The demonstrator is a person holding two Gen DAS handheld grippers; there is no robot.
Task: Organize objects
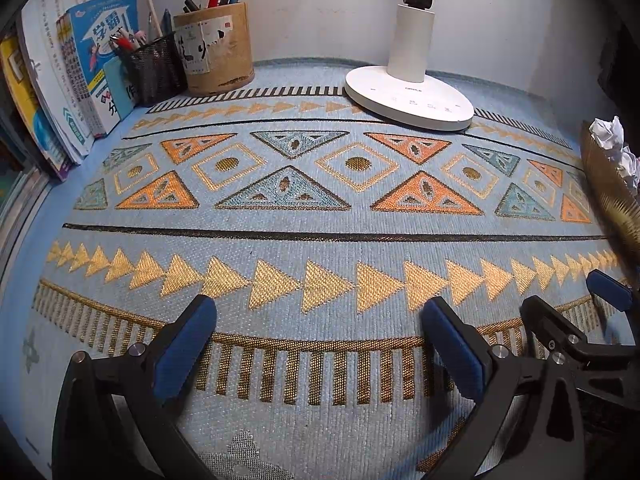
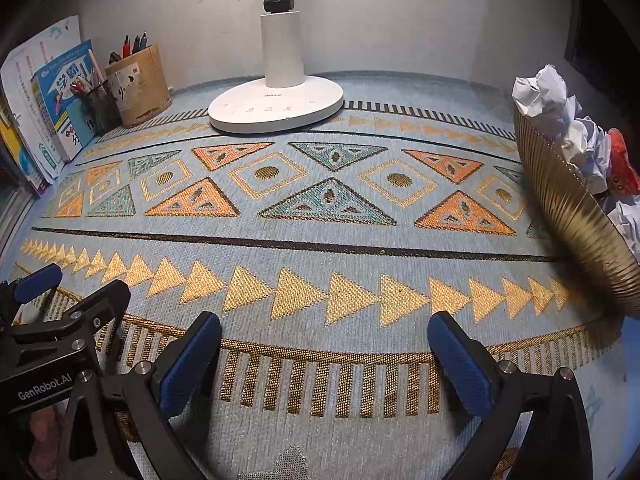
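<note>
My left gripper (image 1: 320, 332) is open and empty, low over the patterned blue cloth (image 1: 320, 236). My right gripper (image 2: 324, 344) is open and empty too, just to the right of the left one; it shows at the right edge of the left wrist view (image 1: 568, 300). A gold ribbed bowl (image 2: 568, 208) at the right holds crumpled white paper (image 2: 552, 100) and something red (image 2: 624, 164). A bamboo pen cup (image 1: 216, 52) and a black mesh pen cup (image 1: 154, 68), both with pens, stand at the back left next to upright books (image 1: 96, 64).
A white lamp base (image 1: 408, 96) with its post stands at the back middle against the grey wall. More books (image 1: 24, 96) line the left edge. The bowl (image 1: 612, 196) sits at the cloth's right edge.
</note>
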